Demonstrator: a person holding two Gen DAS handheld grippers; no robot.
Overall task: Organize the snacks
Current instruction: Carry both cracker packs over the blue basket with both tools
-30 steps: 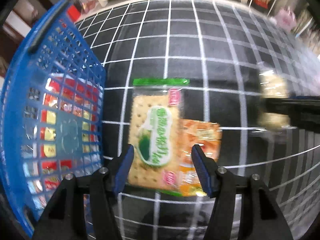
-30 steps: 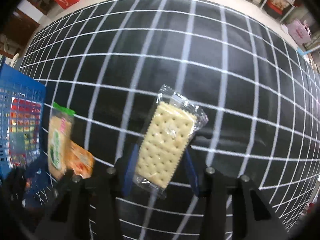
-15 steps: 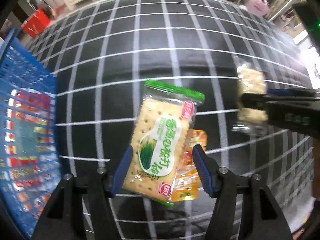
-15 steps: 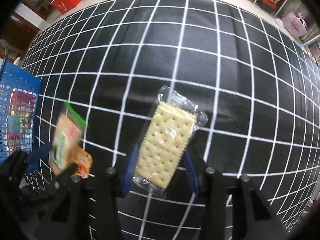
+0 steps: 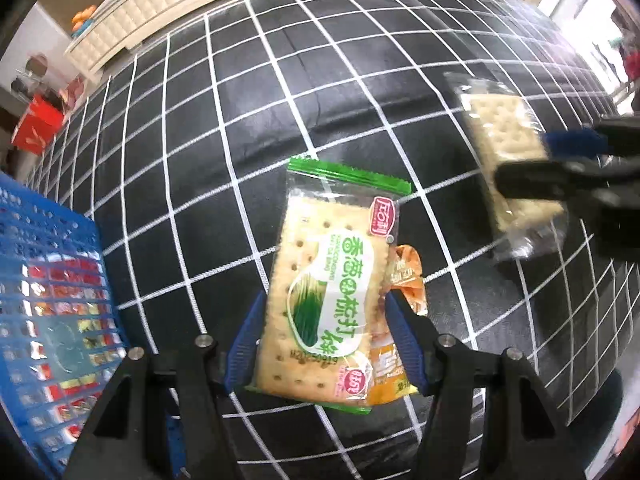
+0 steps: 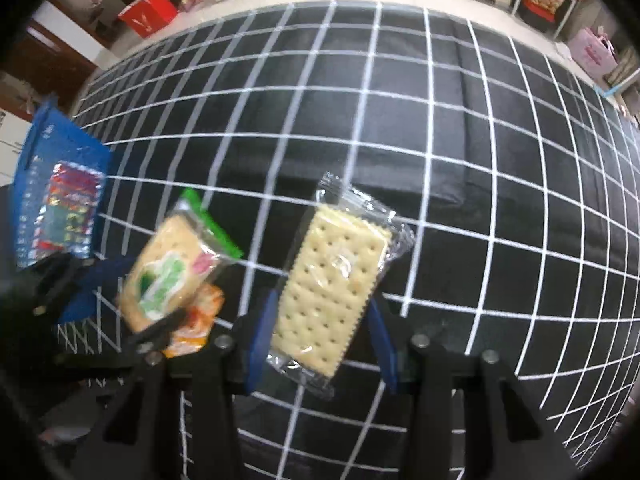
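My left gripper (image 5: 324,340) is shut on a green-labelled cracker pack (image 5: 324,292) with an orange snack pack (image 5: 400,320) stacked under it, both held above the black grid tablecloth (image 5: 280,80). My right gripper (image 6: 320,332) is shut on a clear-wrapped cracker pack (image 6: 332,284), lifted off the cloth. In the right wrist view the left gripper's green pack (image 6: 168,272) and orange pack (image 6: 196,320) show at lower left. In the left wrist view the clear pack (image 5: 508,152) shows at the right.
A blue plastic basket (image 5: 36,240) holding colourful snack packets stands at the left edge; it also shows in the right wrist view (image 6: 44,148). A cream cabinet (image 5: 160,12) and a red box (image 5: 38,128) lie beyond the table.
Both grippers have risen with their packs and drawn closer together. The left gripper has swung right, so the basket has slid toward the left edge of its view.
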